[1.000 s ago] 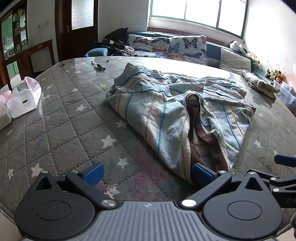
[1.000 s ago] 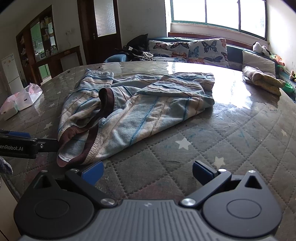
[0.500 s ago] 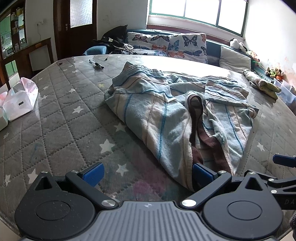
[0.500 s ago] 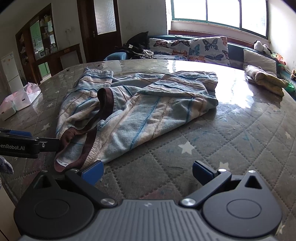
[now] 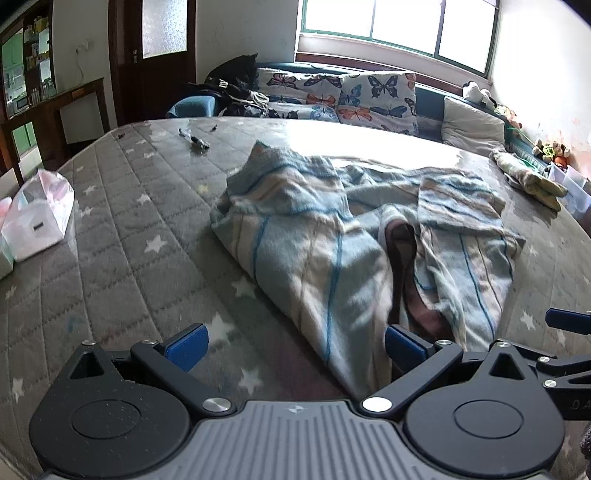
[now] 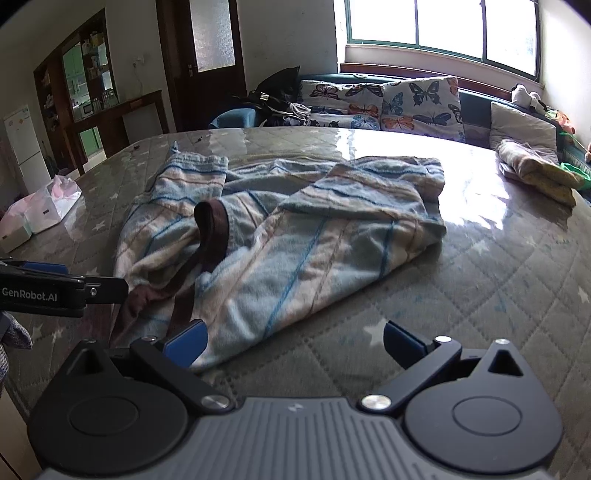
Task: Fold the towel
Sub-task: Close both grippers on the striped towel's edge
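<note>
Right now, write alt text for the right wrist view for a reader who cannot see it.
A crumpled blue striped towel with a brown border lies on a grey star-quilted mattress, its near edge just ahead of the open right gripper. The left gripper reaches in from the left edge; butterfly cushions sit under a window behind.

Both grippers: black linkage arms w/ silver screws, 2 blue pads (image 5: 186,346), grey ribbed housing, "GenRobot.AI" marking.

Grey quilted star-print mattress (image 5: 110,229) fills foreground. Big window (image 5: 399,29) at back, strong glare on surface. Butterfly cushions (image 5: 340,96) on bench below. Dark wood door (image 5: 155,55) and shelving (image 6: 88,70) left. White walls.
</note>
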